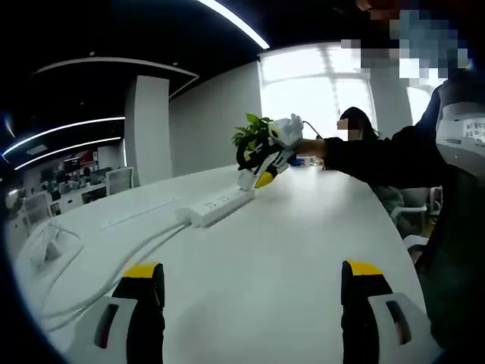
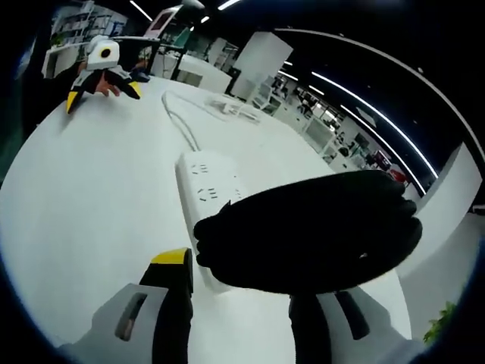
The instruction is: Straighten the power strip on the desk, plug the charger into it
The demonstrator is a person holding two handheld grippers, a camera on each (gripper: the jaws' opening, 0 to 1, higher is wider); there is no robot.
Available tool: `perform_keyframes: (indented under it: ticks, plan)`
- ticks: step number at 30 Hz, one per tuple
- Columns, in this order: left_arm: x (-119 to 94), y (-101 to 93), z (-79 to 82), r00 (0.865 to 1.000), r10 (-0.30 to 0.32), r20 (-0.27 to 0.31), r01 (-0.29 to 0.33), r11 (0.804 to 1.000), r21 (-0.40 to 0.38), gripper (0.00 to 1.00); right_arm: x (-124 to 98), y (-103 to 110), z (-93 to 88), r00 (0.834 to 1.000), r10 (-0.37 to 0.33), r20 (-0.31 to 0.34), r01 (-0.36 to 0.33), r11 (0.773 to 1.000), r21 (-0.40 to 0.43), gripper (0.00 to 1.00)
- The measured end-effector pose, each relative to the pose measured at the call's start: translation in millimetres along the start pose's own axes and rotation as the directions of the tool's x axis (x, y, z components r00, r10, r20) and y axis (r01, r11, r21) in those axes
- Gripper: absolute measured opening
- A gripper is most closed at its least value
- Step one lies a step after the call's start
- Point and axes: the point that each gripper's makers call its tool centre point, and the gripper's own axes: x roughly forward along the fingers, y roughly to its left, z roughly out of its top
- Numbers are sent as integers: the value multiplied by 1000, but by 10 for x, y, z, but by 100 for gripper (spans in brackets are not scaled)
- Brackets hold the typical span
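The white power strip (image 1: 216,206) lies on the white desk (image 1: 288,250), its cable (image 1: 129,254) trailing toward my left gripper (image 1: 254,269), which stands open over bare desk. At the strip's far end my right gripper (image 1: 261,176) points down, held by a dark-sleeved arm. In the right gripper view a bulky black charger (image 2: 311,231) sits between the jaws of my right gripper (image 2: 239,284), just above and to the right of the power strip (image 2: 204,189). The right jaw's tip is hidden behind the charger. The left gripper (image 2: 104,92) shows far across the desk, open.
A white adapter (image 1: 45,250) with loose white cables lies at the desk's left edge. A green plant (image 1: 254,130) stands behind the right gripper. The person (image 1: 447,212) stands along the desk's right side. Office chairs and desks fill the background.
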Motion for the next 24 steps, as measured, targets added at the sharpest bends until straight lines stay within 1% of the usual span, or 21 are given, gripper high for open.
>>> perform_keyframes:
  ticks: [6,12,15,24]
  plan:
    - [12,13,-11,1000,1,0,-1,1000,-4,99,42,-12,9,1000,7,-8,-7,1000,-15,45]
    - [4,18,-12,1000,4,-2,-4,1000,-3,99,51,-23,22,1000,13,-28,-14,999,-35,35]
    - [-6,23,-12,1000,5,1,-5,1000,-5,99,52,-28,8,999,21,-37,-23,999,-38,35]
    - [0,37,-31,1000,7,0,-7,1000,-9,99,92,-4,-6,997,29,-65,-35,996,-81,33]
